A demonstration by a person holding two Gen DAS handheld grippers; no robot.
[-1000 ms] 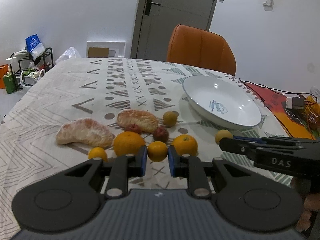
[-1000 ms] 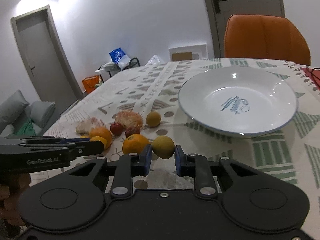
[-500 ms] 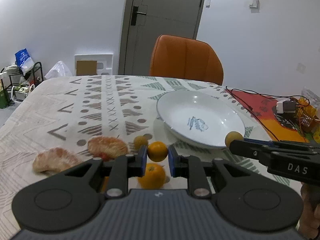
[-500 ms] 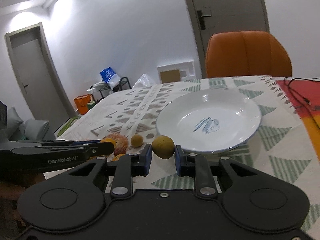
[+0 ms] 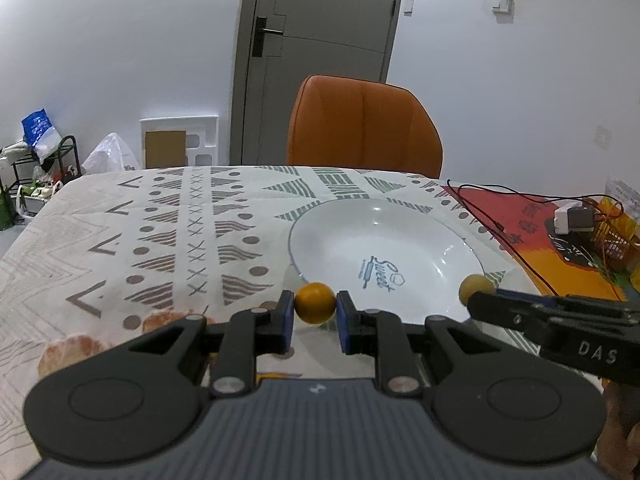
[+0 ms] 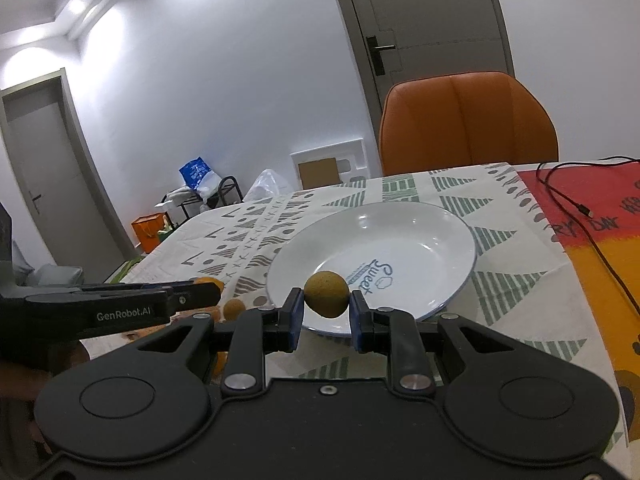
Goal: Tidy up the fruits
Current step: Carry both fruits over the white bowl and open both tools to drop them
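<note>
1. The left gripper [image 5: 316,320] has its fingers closed on a small orange fruit [image 5: 315,302], held above the counter [image 5: 120,216] at the 7 o'clock edge of the white plate [image 5: 320,232].
2. The right gripper [image 6: 326,322] has its fingers clamped on a yellow-brown fruit [image 6: 327,293], held over the plate's near rim at 6 o'clock.
3. Peeled citrus pieces [image 5: 74,350] lie on the patterned cloth at 8 o'clock from the plate, partly hidden by the left gripper.
4. An orange chair [image 5: 364,128] stands at 12 o'clock behind the counter.
</note>
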